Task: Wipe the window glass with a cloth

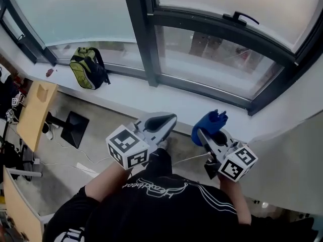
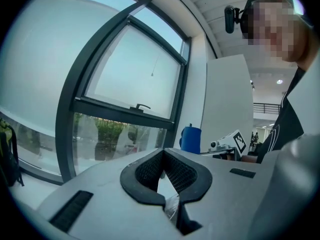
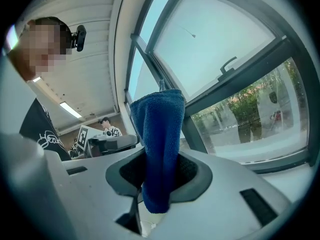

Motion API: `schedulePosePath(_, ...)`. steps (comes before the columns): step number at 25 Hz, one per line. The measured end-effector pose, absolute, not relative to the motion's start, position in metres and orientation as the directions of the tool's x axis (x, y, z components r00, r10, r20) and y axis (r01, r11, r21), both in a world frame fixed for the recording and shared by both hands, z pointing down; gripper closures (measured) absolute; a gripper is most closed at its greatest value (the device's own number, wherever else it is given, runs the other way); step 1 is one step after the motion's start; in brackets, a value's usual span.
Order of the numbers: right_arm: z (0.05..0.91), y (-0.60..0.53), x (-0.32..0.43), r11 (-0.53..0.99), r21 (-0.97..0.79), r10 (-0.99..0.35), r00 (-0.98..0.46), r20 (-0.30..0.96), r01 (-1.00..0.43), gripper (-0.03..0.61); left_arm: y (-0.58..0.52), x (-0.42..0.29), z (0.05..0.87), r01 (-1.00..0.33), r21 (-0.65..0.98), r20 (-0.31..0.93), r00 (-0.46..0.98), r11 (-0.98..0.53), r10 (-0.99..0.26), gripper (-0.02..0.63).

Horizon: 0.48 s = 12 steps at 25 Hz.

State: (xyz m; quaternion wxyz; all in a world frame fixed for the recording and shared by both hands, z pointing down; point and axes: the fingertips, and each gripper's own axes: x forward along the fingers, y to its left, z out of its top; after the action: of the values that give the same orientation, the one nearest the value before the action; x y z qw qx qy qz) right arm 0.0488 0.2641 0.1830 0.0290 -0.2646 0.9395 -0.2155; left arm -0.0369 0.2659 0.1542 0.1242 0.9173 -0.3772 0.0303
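Observation:
My right gripper is shut on a blue terry cloth, held low in front of the white sill. In the right gripper view the cloth stands up between the jaws of that gripper and folds over at its top. The window glass lies ahead beyond the sill and is not touched; it also fills the right gripper view's upper part. My left gripper hangs beside the right one, shut with nothing in it; its tips meet. The left gripper view shows the cloth off to the right.
A green and black backpack sits on the sill at the left. Dark frame bars split the panes, and a black handle sits on the upper sash. A wooden table and a black stand base stand lower left.

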Motion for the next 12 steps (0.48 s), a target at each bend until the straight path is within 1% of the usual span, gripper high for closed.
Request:
schedulePosePath(3, 0.196, 0.227, 0.028, 0.758, -0.436, -0.505, -0.860, 0.077, -0.484, 0.485, 0.229, -0.055, 0.167, -0.705, 0.218, 0.159, 0.708, -0.675, -0.688, 0.609)
schedulePosePath(8, 0.221, 0.159, -0.020, 0.741, -0.459, -0.493, -0.861, 0.125, -0.491, 0.485, 0.169, -0.103, 0.201, -0.711, 0.290, 0.193, 0.699, -0.640, -0.689, 0.609)
schedulePosePath(12, 0.236, 0.104, -0.064, 0.747, -0.459, -0.469, -0.870, 0.148, -0.481, 0.485, 0.115, -0.140, 0.217, -0.715, 0.297, 0.209, 0.696, -0.633, -0.687, 0.609)
